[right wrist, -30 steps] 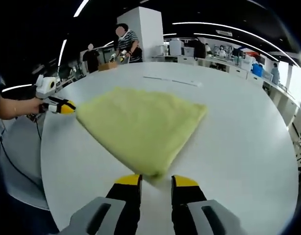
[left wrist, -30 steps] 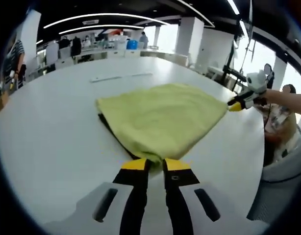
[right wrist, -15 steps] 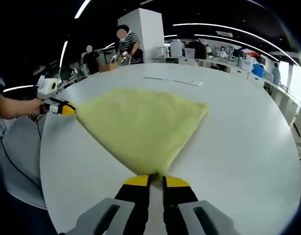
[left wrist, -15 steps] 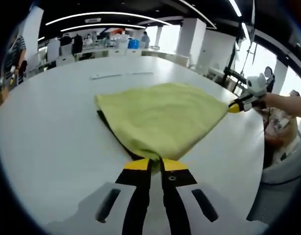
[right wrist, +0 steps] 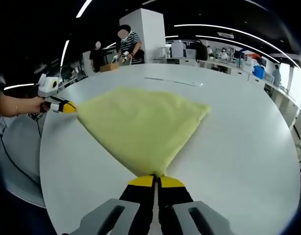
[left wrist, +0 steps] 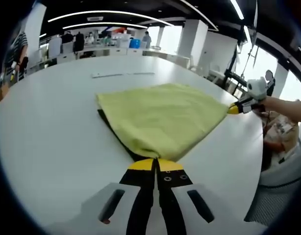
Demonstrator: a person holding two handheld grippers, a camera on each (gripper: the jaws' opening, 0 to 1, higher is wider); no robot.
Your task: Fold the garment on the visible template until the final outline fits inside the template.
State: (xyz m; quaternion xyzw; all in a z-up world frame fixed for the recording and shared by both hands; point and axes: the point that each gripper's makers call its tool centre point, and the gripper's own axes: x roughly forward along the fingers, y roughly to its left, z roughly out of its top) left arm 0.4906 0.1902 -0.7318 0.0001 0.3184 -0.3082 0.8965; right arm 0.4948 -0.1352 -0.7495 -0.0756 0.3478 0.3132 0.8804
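Left gripper view: left gripper (left wrist: 155,165) is now clamping the near corner of the garment (left wrist: 160,117), jaws fully together on the cloth; a second ago they were slightly apart around that corner. Right gripper view: right gripper (right wrist: 156,181) is doing the same, and this is the bigger change: its jaws were standing wide open astride the corner a second ago, now they are pinched tight with the fabric tip between them.

Judgement: both adjacent corners are secured, so the pickup step is finishing and the next fold can start.

The garment is lying flat on the table (left wrist: 47,132), nearer the edge where the person is standing than the far side. A dark strip, probably the template (left wrist: 107,128), is peeking out along one garment edge in left gripper view; the rest is hidden under the cloth, so fit can't be checked yet.

The garment is already folded to a rough rectangle. The edge strung between the two grippers is running along the table's near edge; whether that is the long axis or the short one can't be told through the fisheye.
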